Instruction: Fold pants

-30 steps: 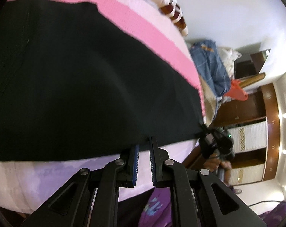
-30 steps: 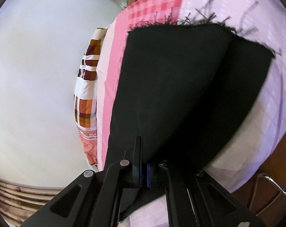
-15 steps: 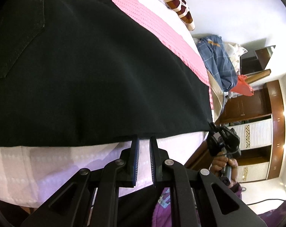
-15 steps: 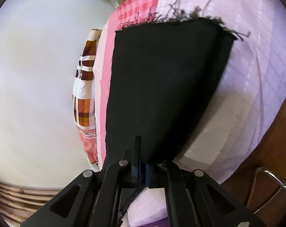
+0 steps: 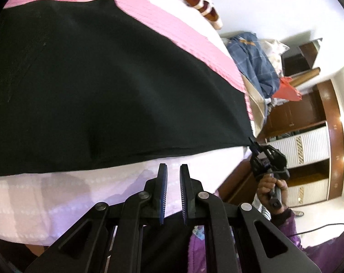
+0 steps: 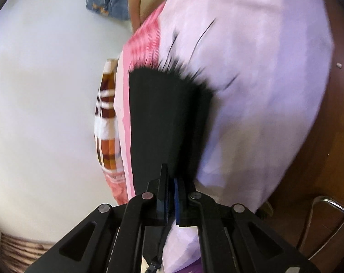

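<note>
Spread across a pink-and-lilac bedsheet (image 5: 69, 195), black pants (image 5: 108, 91) are filling the frame's centre as the right gripper (image 6: 170, 195), clamped on their frayed hem, is pulling back, while the left gripper (image 5: 172, 191), fingers apart and empty, is retreating below their near edge.

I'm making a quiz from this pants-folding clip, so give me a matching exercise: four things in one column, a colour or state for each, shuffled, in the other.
Things:
1. pants
2. left hand-held gripper
3. right hand-held gripper
4. bedsheet

States:
A. open, holding nothing
B. pink and pale lilac
C. black, frayed hem
D. shut on the fabric

Pairs: 1-C, 2-A, 3-D, 4-B
</note>
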Demonstrator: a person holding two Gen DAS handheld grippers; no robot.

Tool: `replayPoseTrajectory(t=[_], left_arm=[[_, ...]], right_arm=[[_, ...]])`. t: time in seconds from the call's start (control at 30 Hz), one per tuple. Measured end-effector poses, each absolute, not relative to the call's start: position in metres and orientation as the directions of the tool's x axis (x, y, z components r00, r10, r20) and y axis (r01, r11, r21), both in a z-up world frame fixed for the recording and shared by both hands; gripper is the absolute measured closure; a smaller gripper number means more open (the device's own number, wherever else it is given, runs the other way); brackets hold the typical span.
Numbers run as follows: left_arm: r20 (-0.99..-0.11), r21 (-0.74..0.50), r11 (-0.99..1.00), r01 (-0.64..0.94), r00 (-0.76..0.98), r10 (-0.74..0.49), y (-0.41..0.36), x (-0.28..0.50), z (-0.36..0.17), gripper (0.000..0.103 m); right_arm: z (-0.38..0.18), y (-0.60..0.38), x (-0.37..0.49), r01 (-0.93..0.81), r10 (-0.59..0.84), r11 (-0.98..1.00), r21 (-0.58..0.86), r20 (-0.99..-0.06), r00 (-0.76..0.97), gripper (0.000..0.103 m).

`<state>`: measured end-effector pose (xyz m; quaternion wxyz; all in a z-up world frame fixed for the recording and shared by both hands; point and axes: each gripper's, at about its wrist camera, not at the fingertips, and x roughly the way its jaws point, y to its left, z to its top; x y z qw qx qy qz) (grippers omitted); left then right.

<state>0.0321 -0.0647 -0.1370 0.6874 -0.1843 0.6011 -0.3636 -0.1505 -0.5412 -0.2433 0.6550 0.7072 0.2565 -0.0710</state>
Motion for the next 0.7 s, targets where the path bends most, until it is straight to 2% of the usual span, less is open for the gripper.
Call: replayPoseTrajectory(t=[0.17,0.3,0.37,0.47,0.53,0.6,0.7], left_arm=[[-0.693,-0.683,0.654,0.325,-0.004,-0.721,-0.070,0.028,-0.132,0.092],[-0.673,-0.686,0.636,0.354,0.022,-0.739,-0.065,0.026,-0.124,0.091],[-0.655,-0.696,0.627,0.351,0.048,-0.754,-0.060,0.027,-0.119,0.089],[-0.613,-0.721,0.614,0.322,0.118,-0.782,-0.043,0.031,-0.114,0.086],[-0.595,-0.724,0.624,0.293,0.193,-0.780,-0.030,0.035,-0.110,0.086],[-0.583,-0.722,0.635,0.274,0.253,-0.772,-0.017,0.037,-0.107,0.086],[-0.590,-0.697,0.670,0.255,0.327,-0.738,0.001,0.037,-0.101,0.086]], right_arm=[[-0.242,-0.554,-0.176,0.479,0.194,-0.035,0.877,-0.464,0.864,0.099],[-0.239,-0.565,-0.205,0.563,0.114,-0.071,0.823,-0.554,0.824,0.098],[-0.220,-0.560,-0.214,0.539,0.089,-0.072,0.840,-0.532,0.842,0.098],[-0.186,-0.535,-0.179,0.446,0.237,0.053,0.894,-0.445,0.864,0.097],[-0.173,-0.488,-0.132,0.347,0.457,0.085,0.934,-0.346,0.820,0.096],[-0.175,-0.445,-0.097,0.342,0.590,0.113,0.933,-0.340,0.733,0.096],[-0.195,-0.389,-0.056,0.377,0.703,0.142,0.915,-0.362,0.613,0.096]])
